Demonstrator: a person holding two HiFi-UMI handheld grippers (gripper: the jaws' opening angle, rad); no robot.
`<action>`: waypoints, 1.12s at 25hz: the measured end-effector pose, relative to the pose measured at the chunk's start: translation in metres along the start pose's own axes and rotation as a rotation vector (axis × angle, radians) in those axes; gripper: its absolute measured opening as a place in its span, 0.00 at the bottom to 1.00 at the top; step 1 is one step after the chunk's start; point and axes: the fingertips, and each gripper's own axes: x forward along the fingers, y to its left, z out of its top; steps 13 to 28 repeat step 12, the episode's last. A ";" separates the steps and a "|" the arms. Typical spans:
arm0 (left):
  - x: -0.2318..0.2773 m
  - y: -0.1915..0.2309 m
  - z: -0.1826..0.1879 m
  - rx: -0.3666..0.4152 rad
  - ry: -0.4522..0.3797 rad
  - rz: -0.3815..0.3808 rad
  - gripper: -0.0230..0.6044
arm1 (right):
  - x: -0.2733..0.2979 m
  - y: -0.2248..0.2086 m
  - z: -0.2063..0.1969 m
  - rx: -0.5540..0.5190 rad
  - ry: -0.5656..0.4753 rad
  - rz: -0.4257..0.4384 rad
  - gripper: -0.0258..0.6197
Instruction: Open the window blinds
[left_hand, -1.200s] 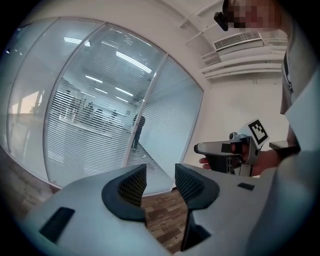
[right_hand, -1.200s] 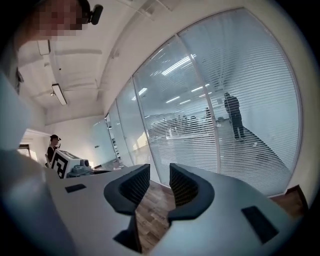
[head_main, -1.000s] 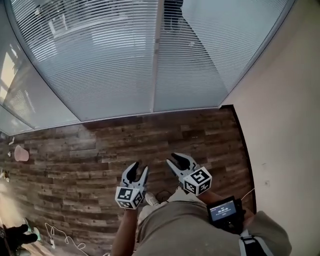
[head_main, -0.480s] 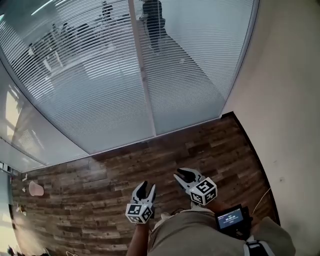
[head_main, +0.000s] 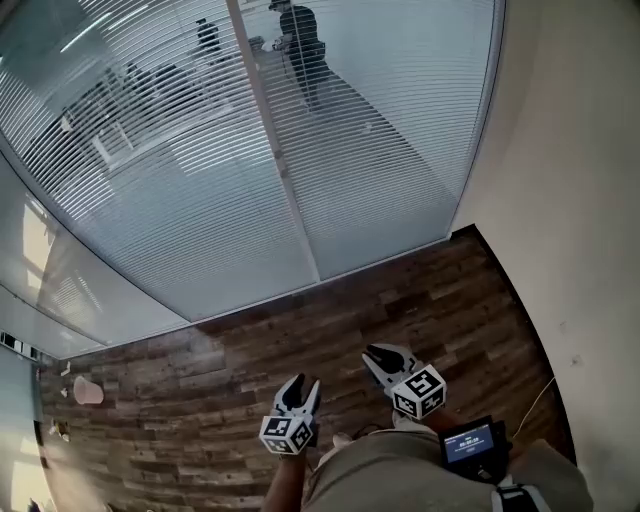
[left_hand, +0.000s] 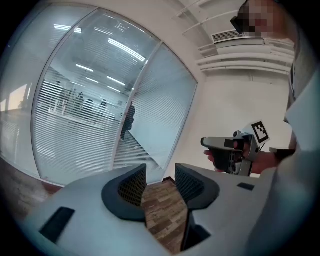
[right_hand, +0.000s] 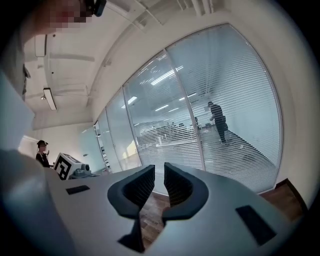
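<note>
White slatted window blinds (head_main: 180, 190) down to dark wood-plank floor (head_main: 250, 340). Left gripper (head_main: 300, 386) jaws apart, empty. Right gripper (head_main: 378, 356) jaws narrowly apart, empty. Both well apart from blinds' bottom edge.

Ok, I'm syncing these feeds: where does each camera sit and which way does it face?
Head view: on the person's head, looking steeply down at the blinds and wood floor; shows left gripper, right gripper and lap.
Left gripper view: rides the left gripper, facing the blinds along its parted jaws; right gripper shows at right.
Right gripper view: rides the right gripper, facing the blinds; left gripper's marker cube shows at left.
Shared: all three catch a walker beyond the blinds.
</note>
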 end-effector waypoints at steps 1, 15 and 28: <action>0.001 -0.003 0.000 0.000 0.001 0.002 0.34 | -0.001 -0.001 -0.001 0.005 0.005 0.012 0.12; -0.018 0.000 0.016 0.009 -0.004 0.017 0.34 | 0.007 0.034 0.004 -0.002 0.052 0.114 0.12; -0.018 0.000 0.016 0.009 -0.004 0.017 0.34 | 0.007 0.034 0.004 -0.002 0.052 0.114 0.12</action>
